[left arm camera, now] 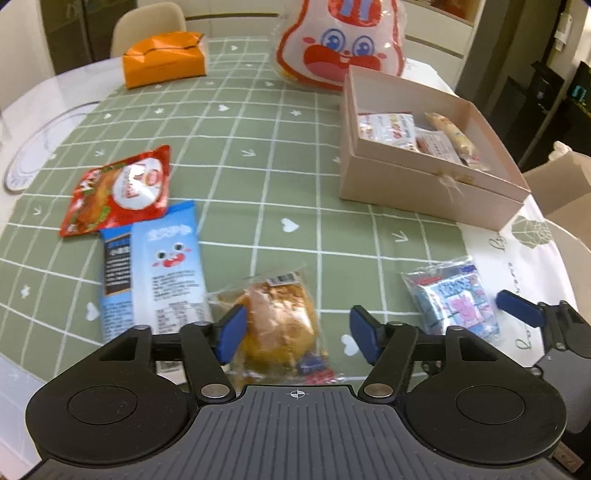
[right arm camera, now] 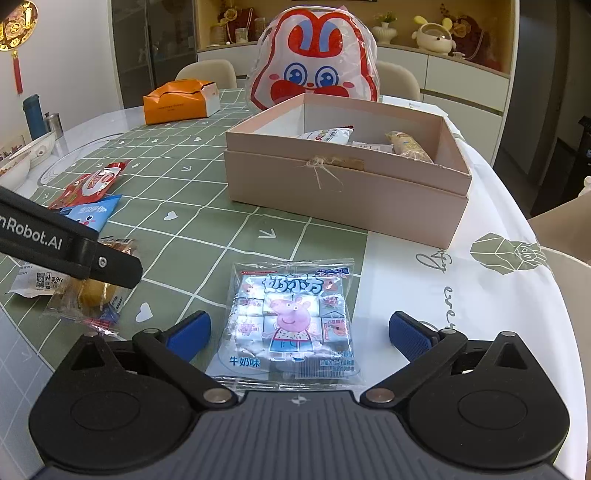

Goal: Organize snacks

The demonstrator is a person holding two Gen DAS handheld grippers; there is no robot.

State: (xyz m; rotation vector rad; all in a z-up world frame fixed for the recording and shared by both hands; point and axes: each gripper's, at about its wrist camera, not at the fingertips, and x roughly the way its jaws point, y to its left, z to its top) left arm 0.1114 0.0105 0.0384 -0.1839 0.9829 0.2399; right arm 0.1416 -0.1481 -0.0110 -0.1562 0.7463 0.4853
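Right wrist view: right hand-held gripper (right arm camera: pixel 297 330) spread wide around the pig-print snack pack (right arm camera: pixel 291 325), lying flat on the table (right arm camera: pixel 424 280) near the pink box (right arm camera: pixel 343 192); slick film could slip when pinched.

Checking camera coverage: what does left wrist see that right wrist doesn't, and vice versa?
Left wrist only: the blue packet in full, and the left gripper open around the bread pack.
Right wrist only: blue flask, shelf ornaments, and the right gripper open around the pig-print pack.
Both: pink box, orange box, rabbit bag, red pouch.
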